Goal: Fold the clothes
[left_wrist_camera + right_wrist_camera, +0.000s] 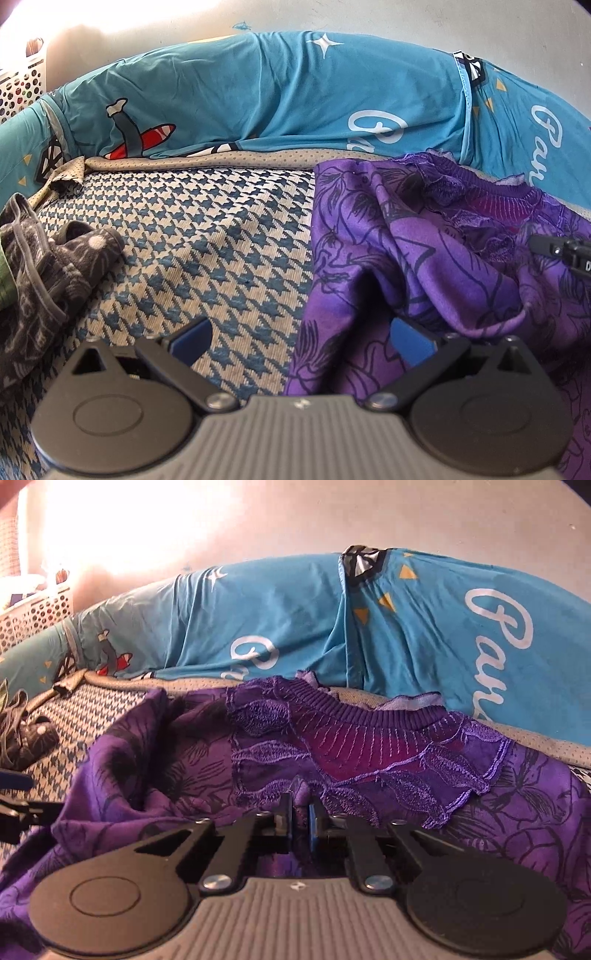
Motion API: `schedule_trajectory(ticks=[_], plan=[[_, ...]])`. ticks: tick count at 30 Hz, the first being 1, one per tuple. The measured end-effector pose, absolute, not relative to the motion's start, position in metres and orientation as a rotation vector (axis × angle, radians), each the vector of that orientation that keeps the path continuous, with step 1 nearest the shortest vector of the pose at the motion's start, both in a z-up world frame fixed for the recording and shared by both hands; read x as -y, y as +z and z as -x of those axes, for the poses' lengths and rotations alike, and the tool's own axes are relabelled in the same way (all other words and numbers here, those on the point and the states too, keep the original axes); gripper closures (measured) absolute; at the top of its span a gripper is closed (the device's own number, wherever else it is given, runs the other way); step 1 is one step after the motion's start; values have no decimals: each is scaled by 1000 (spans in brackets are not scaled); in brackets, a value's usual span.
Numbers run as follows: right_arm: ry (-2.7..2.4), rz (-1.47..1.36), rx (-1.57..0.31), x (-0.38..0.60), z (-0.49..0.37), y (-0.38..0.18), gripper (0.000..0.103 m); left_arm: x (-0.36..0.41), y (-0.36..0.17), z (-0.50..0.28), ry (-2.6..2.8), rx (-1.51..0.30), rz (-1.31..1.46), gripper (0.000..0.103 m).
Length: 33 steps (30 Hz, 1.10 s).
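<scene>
Purple floral-print top with a ribbed neckline [369, 760] lies crumpled on the blue-and-cream houndstooth mat [207, 236], bare mat open leftward. Left gripper [299, 334] gapes wide over its edge; right gripper [301, 808] is pinched on the lace below the neckline.

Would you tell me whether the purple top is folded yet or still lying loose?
Loose: the purple top lies rumpled in uneven bunches on the houndstooth cover, with no neat fold visible.
</scene>
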State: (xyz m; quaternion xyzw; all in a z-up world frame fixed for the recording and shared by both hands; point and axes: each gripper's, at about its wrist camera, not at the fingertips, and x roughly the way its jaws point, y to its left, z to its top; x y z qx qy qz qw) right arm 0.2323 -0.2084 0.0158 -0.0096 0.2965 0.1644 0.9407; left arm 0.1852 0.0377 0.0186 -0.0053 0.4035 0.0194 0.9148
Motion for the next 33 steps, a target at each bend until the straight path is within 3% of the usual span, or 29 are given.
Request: schedule_trajectory(ticks=[6,15,20,25,33], plan=[[140,-60,-504,235,-222,45,93,-27,17,-190,47,-803,-36,0],[-192,-315,-504,293,-223,61,93,-6,8,-195,36,-778,-160,0],[-299,-319,-561,306,-225,58,92,3,2,-194,32,-736,-250,0],[-303,-340,-562,307,-221,60,84,13,0,-193,11,-697,-326,0],[-314,-348,-549,305,-221,62,84,36,-10,-191,30,-636,-484,0]])
